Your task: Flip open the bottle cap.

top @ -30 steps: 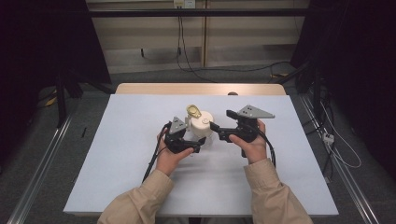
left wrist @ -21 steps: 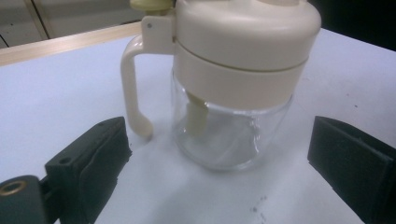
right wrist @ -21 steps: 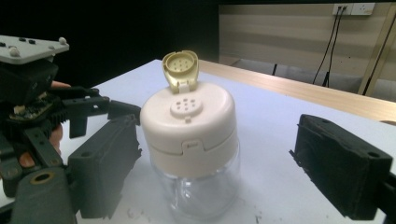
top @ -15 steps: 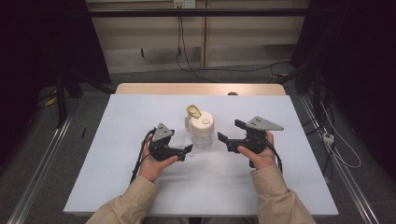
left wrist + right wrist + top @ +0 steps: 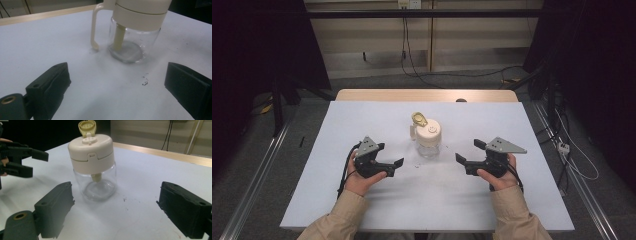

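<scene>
1. Pulled back and outward since the earlier frames: left gripper [image 5: 388, 161] now near the front-left of the jar, right gripper [image 5: 469, 157] near its front-right, both apart from it.
2. Left gripper: jaws spread wide, nothing between them.
3. Clear glass jar with a cream plastic handle, cream lid and flipped-up yellowish spout cap [image 5: 427, 136]: upright near the middle of the pale grey surface [image 5: 362, 120], between the two grippers.
4. Right gripper: jaws likewise wide apart, empty.
5. Risk, as a judgement: smooth glass could slip in a low pinch; a one-sided push on the tall lid could tip the jar.
6. Hard to make out: jar top cropped in the left gripper view; dark specks [image 5: 144, 81] unidentifiable.
</scene>
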`<act>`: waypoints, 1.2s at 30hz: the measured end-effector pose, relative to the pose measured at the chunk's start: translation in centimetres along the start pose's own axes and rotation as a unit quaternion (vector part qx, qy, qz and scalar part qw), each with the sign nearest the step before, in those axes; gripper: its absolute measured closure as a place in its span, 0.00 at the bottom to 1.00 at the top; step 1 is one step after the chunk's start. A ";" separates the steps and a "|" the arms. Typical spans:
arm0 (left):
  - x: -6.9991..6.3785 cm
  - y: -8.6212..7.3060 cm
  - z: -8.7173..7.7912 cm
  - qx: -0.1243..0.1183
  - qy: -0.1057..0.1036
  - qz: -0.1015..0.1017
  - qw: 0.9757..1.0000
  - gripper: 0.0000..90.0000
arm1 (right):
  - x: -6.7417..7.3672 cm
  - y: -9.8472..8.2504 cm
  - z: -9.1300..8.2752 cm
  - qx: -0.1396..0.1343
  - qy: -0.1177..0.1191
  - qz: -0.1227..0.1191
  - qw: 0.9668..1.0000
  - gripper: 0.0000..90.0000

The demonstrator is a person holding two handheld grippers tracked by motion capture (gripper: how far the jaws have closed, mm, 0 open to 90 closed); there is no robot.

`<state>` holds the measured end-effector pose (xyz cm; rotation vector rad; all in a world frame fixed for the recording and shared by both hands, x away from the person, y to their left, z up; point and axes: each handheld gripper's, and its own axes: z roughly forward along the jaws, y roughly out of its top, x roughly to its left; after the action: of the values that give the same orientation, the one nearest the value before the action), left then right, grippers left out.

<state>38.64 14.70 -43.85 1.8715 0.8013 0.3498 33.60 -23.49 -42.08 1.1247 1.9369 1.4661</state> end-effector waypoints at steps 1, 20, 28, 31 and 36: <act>0.1 -0.1 -0.2 0.000 0.000 -0.001 1.000 0.06 | 0.0 -0.2 -0.2 -0.001 -0.001 -0.001 1.000 0.13; 1.0 -1.4 -3.0 0.000 0.011 -0.009 1.000 0.06 | 0.2 -2.2 -2.3 0.011 0.001 -0.011 1.000 0.13; 1.5 -1.7 -3.7 -0.003 0.016 -0.015 1.000 0.07 | -0.1 -2.6 -3.1 0.011 -0.003 -0.007 1.000 0.13; 1.6 -1.7 -3.9 -0.005 0.017 -0.017 1.000 0.07 | -0.2 -2.9 -3.2 0.015 -0.003 -0.010 1.000 0.13; 2.0 -1.7 -4.4 -0.008 0.020 -0.018 1.000 0.07 | -0.4 -3.3 -3.5 0.017 -0.005 -0.008 1.000 0.13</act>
<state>36.97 19.51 -43.72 1.8379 0.8554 0.3721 30.05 -26.09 -44.02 1.1281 1.9667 1.4213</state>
